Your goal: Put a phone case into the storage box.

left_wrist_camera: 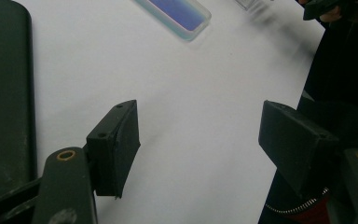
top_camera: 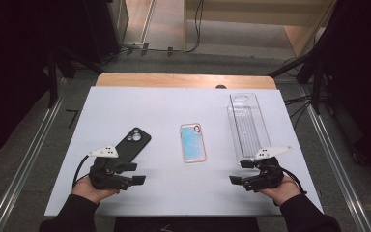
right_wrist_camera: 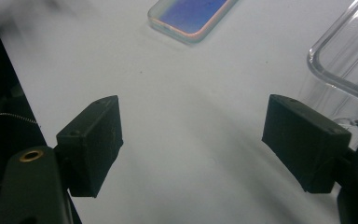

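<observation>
Both pairs of your black fingers stand well apart with nothing but bare table between them: the pads [left_wrist_camera: 116, 144] of your left gripper [top_camera: 136, 174] and the pads [right_wrist_camera: 93, 142] of your right gripper [top_camera: 236, 172] each frame only the white tabletop [top_camera: 159, 111], and neither has hold of anything.

Your left gripper rests near the front edge of the table, in your left hand [top_camera: 94, 188], with its jaws pointing toward the middle. Just beside it, touching or nearly touching on its far side, lies the black phone case with the round camera cutouts [top_camera: 134, 142], flat and angled; in the left gripper view it shows as a dark slab along the left edge [left_wrist_camera: 4, 93].

Your right gripper sits low at the right front, in your right hand [top_camera: 282, 189], jaws also turned inward. Just behind it lies the clear, ribbed plastic packaging tray [top_camera: 245, 125], running lengthwise away from you; the right gripper view shows its near corner [right_wrist_camera: 345, 56] just beside the right pad.

Between the two, well apart from both grippers, the pale blue iridescent phone case with a pinkish rim [top_camera: 193, 142] lies flat at the table's centre.
</observation>
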Action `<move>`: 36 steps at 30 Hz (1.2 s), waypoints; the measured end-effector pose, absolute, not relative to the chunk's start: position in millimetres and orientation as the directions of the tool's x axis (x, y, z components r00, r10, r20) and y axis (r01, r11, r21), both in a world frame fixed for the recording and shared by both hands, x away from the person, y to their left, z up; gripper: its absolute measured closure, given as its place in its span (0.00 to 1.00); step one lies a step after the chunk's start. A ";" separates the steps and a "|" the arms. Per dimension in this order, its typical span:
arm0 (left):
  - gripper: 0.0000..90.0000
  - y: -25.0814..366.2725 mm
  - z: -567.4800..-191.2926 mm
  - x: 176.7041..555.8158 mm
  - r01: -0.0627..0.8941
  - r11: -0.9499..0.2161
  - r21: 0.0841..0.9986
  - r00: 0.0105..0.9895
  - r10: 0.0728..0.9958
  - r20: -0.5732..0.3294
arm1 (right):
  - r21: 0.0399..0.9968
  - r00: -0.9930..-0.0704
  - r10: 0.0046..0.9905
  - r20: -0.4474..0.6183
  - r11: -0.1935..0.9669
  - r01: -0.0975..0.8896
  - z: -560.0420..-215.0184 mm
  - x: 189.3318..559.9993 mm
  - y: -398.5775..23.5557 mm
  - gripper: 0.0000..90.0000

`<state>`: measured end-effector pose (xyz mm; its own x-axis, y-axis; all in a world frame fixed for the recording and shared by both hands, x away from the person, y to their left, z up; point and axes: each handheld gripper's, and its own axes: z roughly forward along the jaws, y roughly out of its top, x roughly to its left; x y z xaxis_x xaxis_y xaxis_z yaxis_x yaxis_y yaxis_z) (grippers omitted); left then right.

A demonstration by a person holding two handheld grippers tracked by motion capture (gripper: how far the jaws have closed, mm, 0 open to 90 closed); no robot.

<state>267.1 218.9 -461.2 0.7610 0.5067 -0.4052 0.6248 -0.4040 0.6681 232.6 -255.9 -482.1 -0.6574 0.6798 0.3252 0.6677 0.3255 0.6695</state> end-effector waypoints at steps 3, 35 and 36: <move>0.33 218.7 -460.8 267.1 0.627 -0.405 0.665 0.759 0.513 -0.402 | 0.671 -0.655 0.681 0.326 0.322 0.668 -481.9 232.4 -256.7 0.20; 0.33 218.5 -459.4 266.5 0.631 -0.402 0.663 0.757 0.508 -0.412 | 0.665 -0.632 0.690 0.354 0.289 0.688 -480.3 234.1 -257.7 0.20; 0.33 218.6 -459.2 266.7 0.635 -0.402 0.660 0.754 0.509 -0.414 | 0.667 -0.633 0.690 0.351 0.290 0.687 -480.3 234.0 -257.5 0.20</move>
<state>266.7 218.6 -459.2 0.7541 0.5095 -0.4144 0.6345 -0.4025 0.6598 234.0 -257.5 -480.3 -0.6328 0.6899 0.3515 0.6865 0.2900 0.6668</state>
